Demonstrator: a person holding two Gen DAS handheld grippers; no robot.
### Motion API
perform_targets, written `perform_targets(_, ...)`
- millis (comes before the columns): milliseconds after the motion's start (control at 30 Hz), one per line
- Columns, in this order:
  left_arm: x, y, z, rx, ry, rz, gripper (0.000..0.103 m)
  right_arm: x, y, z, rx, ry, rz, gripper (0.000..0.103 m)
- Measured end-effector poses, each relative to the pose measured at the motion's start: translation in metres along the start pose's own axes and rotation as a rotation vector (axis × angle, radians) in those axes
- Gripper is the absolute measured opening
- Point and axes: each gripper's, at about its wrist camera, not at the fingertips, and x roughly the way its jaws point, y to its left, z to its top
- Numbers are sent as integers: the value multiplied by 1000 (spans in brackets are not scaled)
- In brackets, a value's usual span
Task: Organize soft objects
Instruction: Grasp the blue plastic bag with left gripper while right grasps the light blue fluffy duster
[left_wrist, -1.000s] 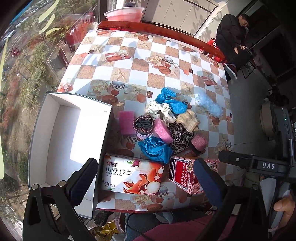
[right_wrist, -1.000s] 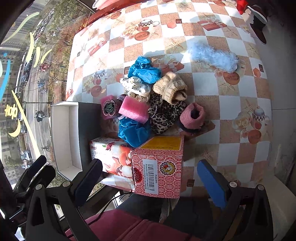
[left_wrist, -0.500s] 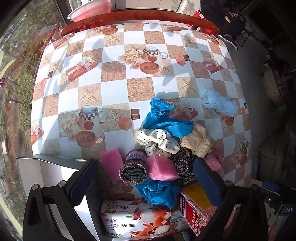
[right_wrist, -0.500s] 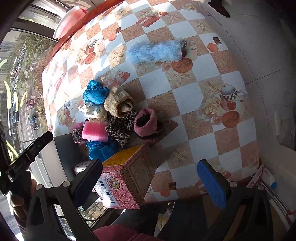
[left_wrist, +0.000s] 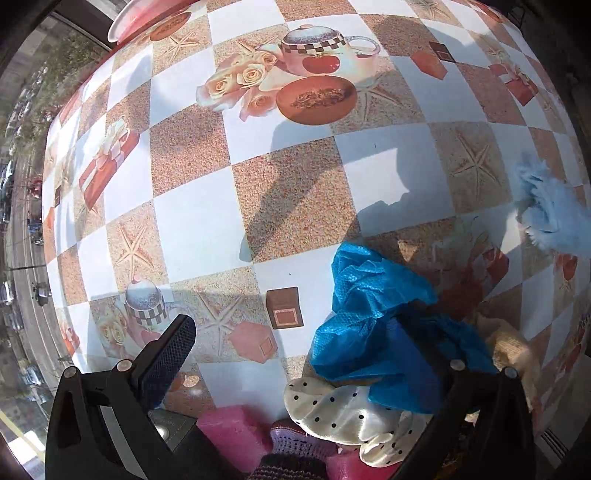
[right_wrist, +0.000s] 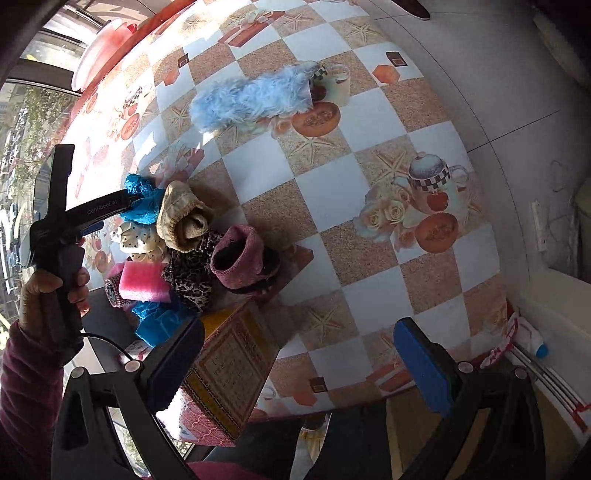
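Left gripper (left_wrist: 317, 354) has been dropping in toward the pile over the last second; box and tissue packs have slid out of its view, and I'm now hanging low over the blue cover (left_wrist: 376, 317). Right gripper (right_wrist: 299, 354) has been swinging out to the table edge, so the pile has drifted to its 10 o'clock.

Left jaws are standing wide apart, nothing between them. Left pad (left_wrist: 168, 356) is showing clearly; the right one is sitting behind the blue cover, so I'm straddling it, probably lining up a pinch. Dotted scrunchie (left_wrist: 343, 413) is lying at 6 o'clock just under it, touching, and the pink sponge (left_wrist: 232, 435) is at 7. Fluffy blue piece (left_wrist: 554, 214) is sitting well apart at 3 o'clock.

Right jaws are also gaping, empty, hovering over the patterned box (right_wrist: 225, 376) at my 7 o'clock. I'm reading that as parking clear so the left has room.

Pile is heaped tight: tan sock (right_wrist: 181, 218), leopard piece (right_wrist: 192, 273), pink sock (right_wrist: 240, 254) all touching. Risk I'm judging: a pinch on the blue cover is likely to drag the scrunchie along.
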Motion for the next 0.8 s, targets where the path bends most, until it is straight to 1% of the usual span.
perform_targets(67,5,9,5,19,-39,102,103,1,10,15,-17,-10,-13,103)
perform_targets(100,8,17,7,12,-43,136,103,3,21,23,-34,-18,-20,103)
perform_targets(133,9,28,9,-9,-37,139,103,5,33,31,-57,-26,-32,103)
perform_targets(167,7,40,9,-44,-31,102,103,7,48,39,-85,-40,-46,103)
perform_targets(267,-8,68,7,-136,-48,-84,103,9,64,70,-186,-100,-90,103)
perform_targets(367,-17,73,-1,-164,-47,-260,103,16,79,98,-291,-149,-150,103)
perform_targets(400,-18,70,-2,-166,-41,-300,103,18,84,106,-330,-163,-153,103)
perform_targets(433,-17,67,-3,-174,-32,-325,103,22,89,113,-371,-169,-166,103)
perform_targets(500,-12,56,0,-179,-31,-344,103,32,99,124,-432,-175,-203,103)
perform_targets(567,-3,43,5,-180,-27,-329,103,41,106,134,-469,-180,-220,103)
perform_targets(633,9,32,12,-186,-13,-324,103,53,109,144,-481,-176,-220,103)
perform_targets(700,22,24,15,-186,-1,-298,103,67,108,152,-471,-157,-208,103)
perform_targets(800,35,11,18,-180,7,-283,103,88,104,161,-463,-140,-224,103)
